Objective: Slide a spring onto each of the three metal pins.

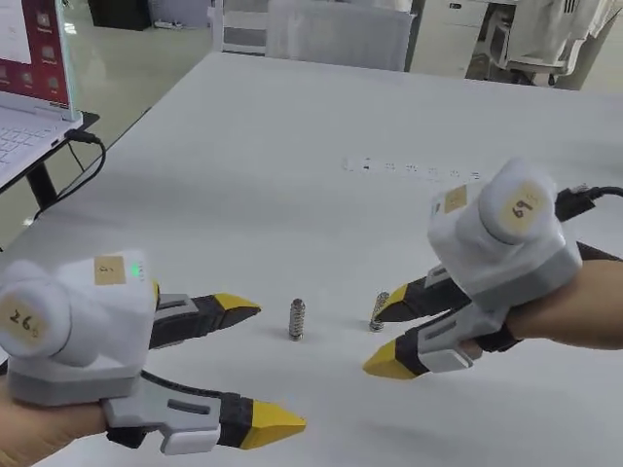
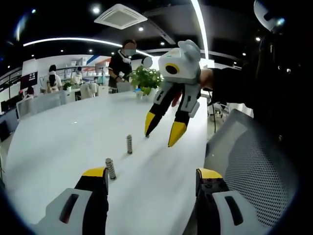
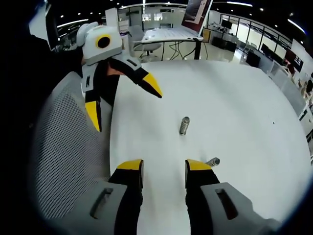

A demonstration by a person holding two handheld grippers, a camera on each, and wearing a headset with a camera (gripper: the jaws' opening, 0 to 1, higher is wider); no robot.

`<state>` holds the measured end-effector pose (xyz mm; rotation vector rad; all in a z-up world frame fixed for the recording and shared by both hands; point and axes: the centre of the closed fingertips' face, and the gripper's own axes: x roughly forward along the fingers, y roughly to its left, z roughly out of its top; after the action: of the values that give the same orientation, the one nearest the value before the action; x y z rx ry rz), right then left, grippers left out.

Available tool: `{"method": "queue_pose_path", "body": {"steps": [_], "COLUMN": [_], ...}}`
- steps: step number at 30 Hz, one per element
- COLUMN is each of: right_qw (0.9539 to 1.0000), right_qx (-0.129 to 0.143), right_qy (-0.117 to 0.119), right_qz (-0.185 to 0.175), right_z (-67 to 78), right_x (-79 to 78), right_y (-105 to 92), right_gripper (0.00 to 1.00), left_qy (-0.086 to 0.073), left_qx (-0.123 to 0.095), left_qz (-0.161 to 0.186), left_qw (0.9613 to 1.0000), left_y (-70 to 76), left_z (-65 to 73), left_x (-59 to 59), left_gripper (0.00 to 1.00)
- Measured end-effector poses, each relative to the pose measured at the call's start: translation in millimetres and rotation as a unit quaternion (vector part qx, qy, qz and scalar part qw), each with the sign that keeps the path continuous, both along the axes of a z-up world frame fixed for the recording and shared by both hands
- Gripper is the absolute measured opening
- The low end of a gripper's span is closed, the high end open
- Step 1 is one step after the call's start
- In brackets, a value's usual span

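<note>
An upright spring stands on the white desk between the left claw and right claw, both with jaws apart. A tilted spring lies just beside the right jaw tip. The gripper views add a mesh chair at the desk's near edge. The head view shows a laptop far left and open desk beyond.

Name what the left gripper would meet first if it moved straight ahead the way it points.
Probably the nearer spring, standing just ahead of one jaw of the left gripper, though depth is unclear.
</note>
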<state>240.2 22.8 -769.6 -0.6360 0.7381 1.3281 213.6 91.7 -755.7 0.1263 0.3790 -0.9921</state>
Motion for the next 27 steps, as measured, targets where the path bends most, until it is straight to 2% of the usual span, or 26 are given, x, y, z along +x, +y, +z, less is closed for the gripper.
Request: {"method": "queue_pose_path", "body": {"steps": [7,16,20,27], "right_qw": [0.9991,0.9955,0.9921,0.9859], "right_qx": [0.028,0.054,0.068,0.076], "right_qy": [0.002,-0.008,-0.015,-0.014], "right_qz": [-0.031,-0.077,-0.104,-0.148], "right_z": [3.6,7.6,10.3,8.5], "right_x": [-5.6,-2.5,3.0,9.8], "right_y": [-13.8,-40.3,-55.6,-81.7], "right_gripper": [0.33,0.33,0.34,0.36], "left_qy": [0.005,0.007,0.007,0.009], "left_qx": [0.002,0.001,0.0,0.002], "left_qz": [-0.002,-0.001,0.001,0.003], "left_qw": [1.0,1.0,1.0,1.0], "left_y": [-2.6,-4.3,-5.0,-5.4], "left_z": [-2.7,-2.8,-2.5,-4.6], "left_x": [-2.9,-3.5,-2.6,-3.0], "left_gripper": [0.7,0.71,0.72,0.73]}}
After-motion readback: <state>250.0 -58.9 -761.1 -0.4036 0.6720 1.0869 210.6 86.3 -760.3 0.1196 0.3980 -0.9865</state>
